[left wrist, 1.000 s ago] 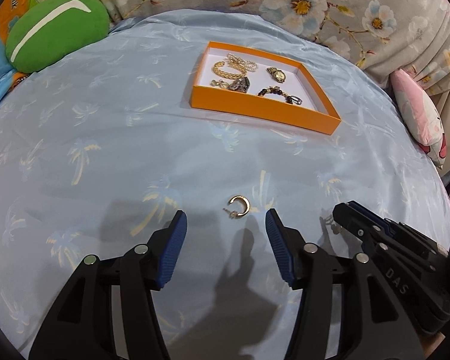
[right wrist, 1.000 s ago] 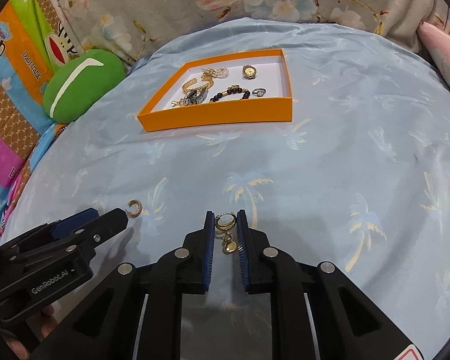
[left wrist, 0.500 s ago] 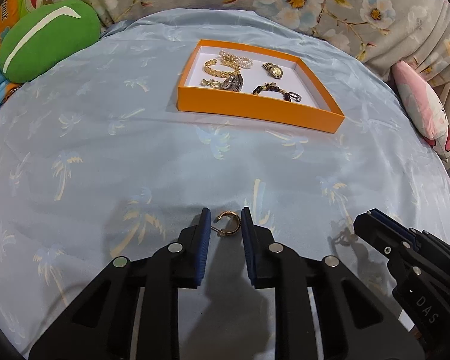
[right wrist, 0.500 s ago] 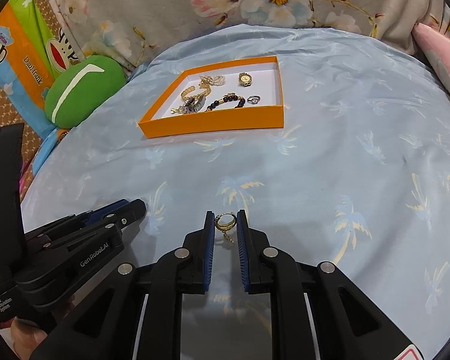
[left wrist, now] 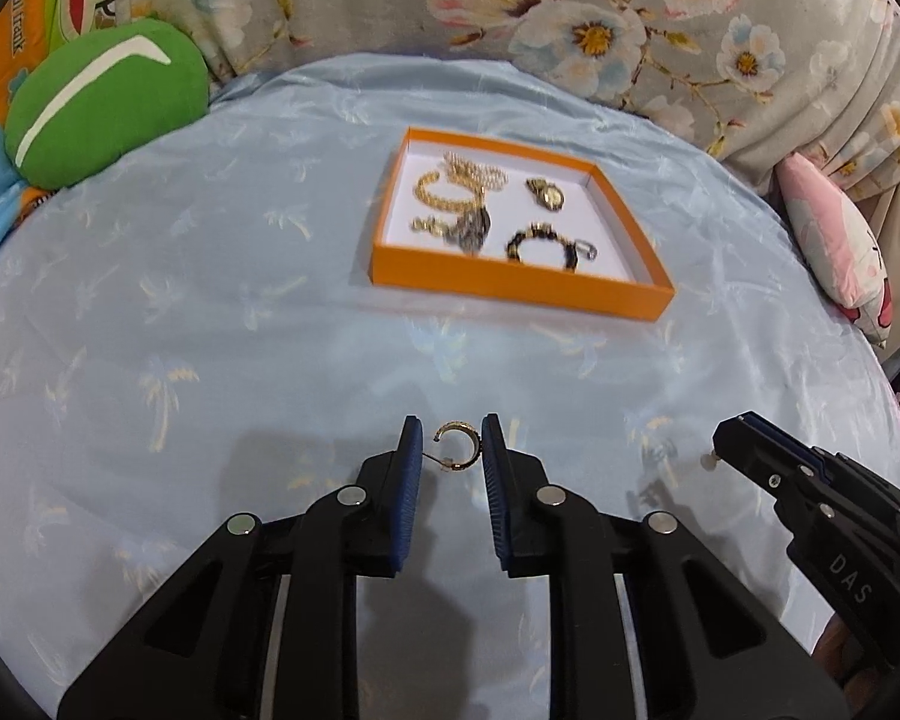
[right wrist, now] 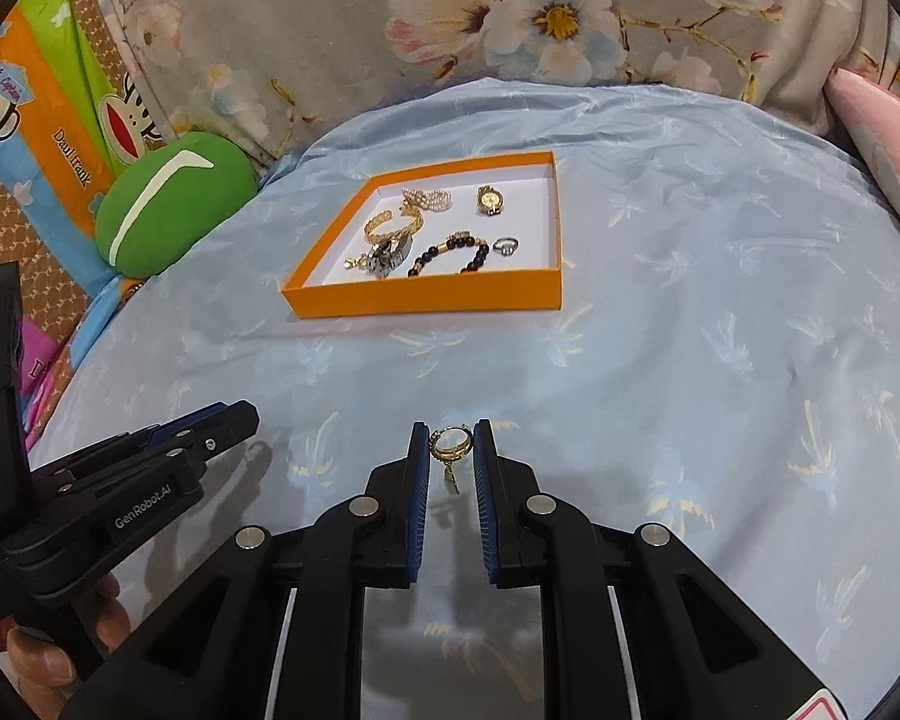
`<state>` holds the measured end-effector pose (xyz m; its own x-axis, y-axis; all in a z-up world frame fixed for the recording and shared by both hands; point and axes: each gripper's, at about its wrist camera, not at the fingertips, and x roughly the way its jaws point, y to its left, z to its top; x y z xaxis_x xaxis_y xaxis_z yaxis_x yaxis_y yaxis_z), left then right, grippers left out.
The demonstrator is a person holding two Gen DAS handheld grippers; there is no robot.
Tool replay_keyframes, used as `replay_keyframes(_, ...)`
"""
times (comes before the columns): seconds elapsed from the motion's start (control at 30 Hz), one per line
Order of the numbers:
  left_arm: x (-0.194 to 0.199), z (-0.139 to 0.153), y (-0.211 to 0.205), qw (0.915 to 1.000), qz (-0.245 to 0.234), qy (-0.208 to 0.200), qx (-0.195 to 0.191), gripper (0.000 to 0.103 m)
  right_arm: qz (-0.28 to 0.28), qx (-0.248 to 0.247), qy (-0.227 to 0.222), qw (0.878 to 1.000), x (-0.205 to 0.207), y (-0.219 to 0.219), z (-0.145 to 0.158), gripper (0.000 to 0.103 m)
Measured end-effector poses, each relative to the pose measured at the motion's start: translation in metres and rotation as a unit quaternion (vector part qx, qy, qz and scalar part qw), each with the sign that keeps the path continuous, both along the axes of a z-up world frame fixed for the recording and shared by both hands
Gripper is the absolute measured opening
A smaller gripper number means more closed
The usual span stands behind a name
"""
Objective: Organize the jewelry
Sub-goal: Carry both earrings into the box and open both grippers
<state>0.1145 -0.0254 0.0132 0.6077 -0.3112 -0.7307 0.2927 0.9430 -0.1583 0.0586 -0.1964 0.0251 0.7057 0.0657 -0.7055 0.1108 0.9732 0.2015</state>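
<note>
Hoop earring (left wrist: pixel 461 445), gold, open C shape, pinched between my left pads, post poking toward left pad, held above blue sheet. Second earring (right wrist: pixel 450 444), gold ring with small dangling charm, clamped between my right pads, charm hanging down. Orange tray (right wrist: pixel 426 295), white inside, lies farther back on sheet. In tray: gold chain bracelet (right wrist: pixel 390 224), pearl piece (right wrist: pixel 431 199), gold watch (right wrist: pixel 489 199), dark bead bracelet (right wrist: pixel 450 252), silver ring (right wrist: pixel 506 246), tangled gold-and-grey piece (right wrist: pixel 381 259).
</note>
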Motion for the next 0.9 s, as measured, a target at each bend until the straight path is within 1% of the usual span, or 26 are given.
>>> replay_keyframes(0.13, 0.020, 0.015, -0.004, 0.9999, -0.002, -0.013, -0.004, 0.020, 0.000, 0.002, -0.012, 1.000, 0.025, -0.011, 0.011, 0.014)
replay_keyframes(0.3, 0.055, 0.028, -0.017, 0.9996, -0.004, -0.028, -0.005, 0.020, 0.002, -0.012, -0.021, 1.000, 0.074, -0.024, 0.023, 0.014)
replay_keyframes(0.5, 0.104, 0.039, -0.043, 0.9988, -0.009, -0.047, 0.002, 0.020, -0.002, 0.000, -0.019, 1.000, 0.135, -0.041, 0.022, 0.014)
replay_keyframes(0.73, 0.153, 0.033, -0.075, 0.9986, -0.016, -0.050, 0.011, 0.020, 0.002, -0.010, -0.004, 1.000, 0.187, -0.048, 0.005, 0.014)
replay_keyframes(0.9, 0.176, 0.022, -0.089, 0.9988, -0.020, -0.040, 0.017, 0.020, 0.001, -0.008, 0.005, 1.000, 0.206, -0.053, -0.006, 0.014)
